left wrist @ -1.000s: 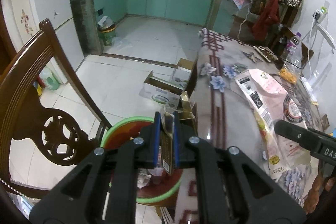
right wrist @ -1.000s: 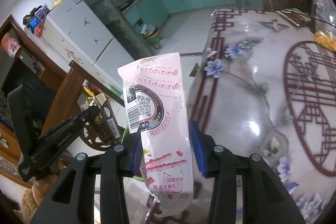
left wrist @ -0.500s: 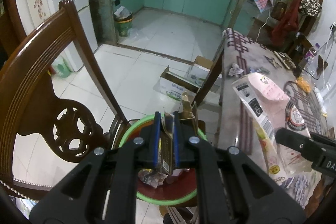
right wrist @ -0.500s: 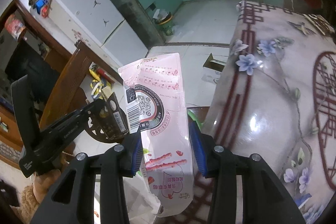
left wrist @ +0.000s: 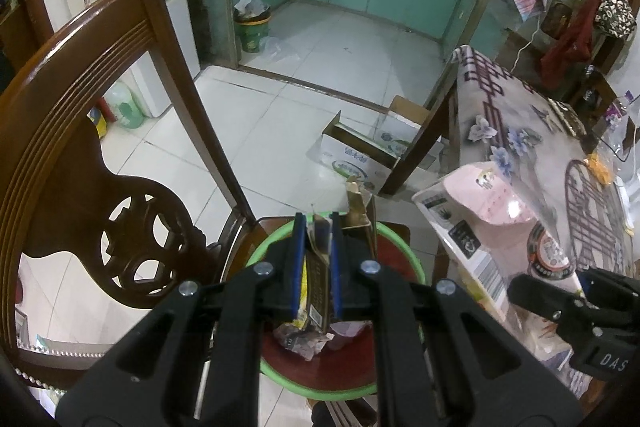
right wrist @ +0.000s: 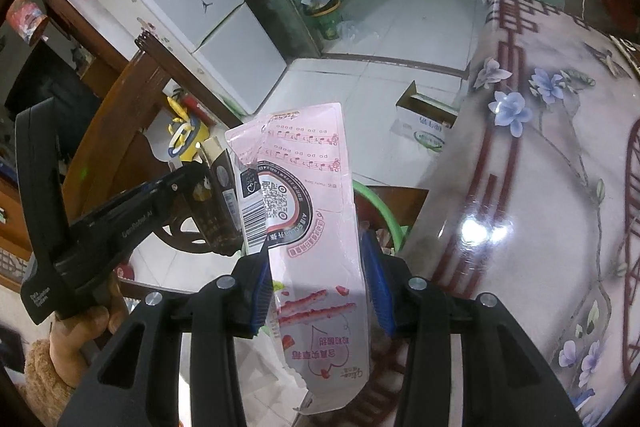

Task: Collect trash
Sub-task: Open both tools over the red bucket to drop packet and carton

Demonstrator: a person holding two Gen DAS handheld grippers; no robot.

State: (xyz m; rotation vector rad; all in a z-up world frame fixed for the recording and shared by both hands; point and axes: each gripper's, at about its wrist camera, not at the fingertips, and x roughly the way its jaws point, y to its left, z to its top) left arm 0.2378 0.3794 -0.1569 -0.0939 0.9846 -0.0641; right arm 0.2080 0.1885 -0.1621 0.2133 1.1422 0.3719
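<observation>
Both pieces of trash were in hand but neither had been dropped. The left tongs (left wrist: 316, 263) were clamped on a flattened dark carton (left wrist: 318, 267), held directly above the green-rimmed bin (left wrist: 404, 255) that stood on the floor between the wooden chair (left wrist: 80, 131) and the near edge of the bench (right wrist: 540, 163). Crumpled wrappers (left wrist: 304, 339) already lay in the bin's bottom, so some collecting seemed done. The right tongs (right wrist: 320, 287) gripped a long pink snack bag (right wrist: 316, 227) by its sides, hanging just off the bench's edge beside the bin. What remained, apparently, was to release both items into it.
</observation>
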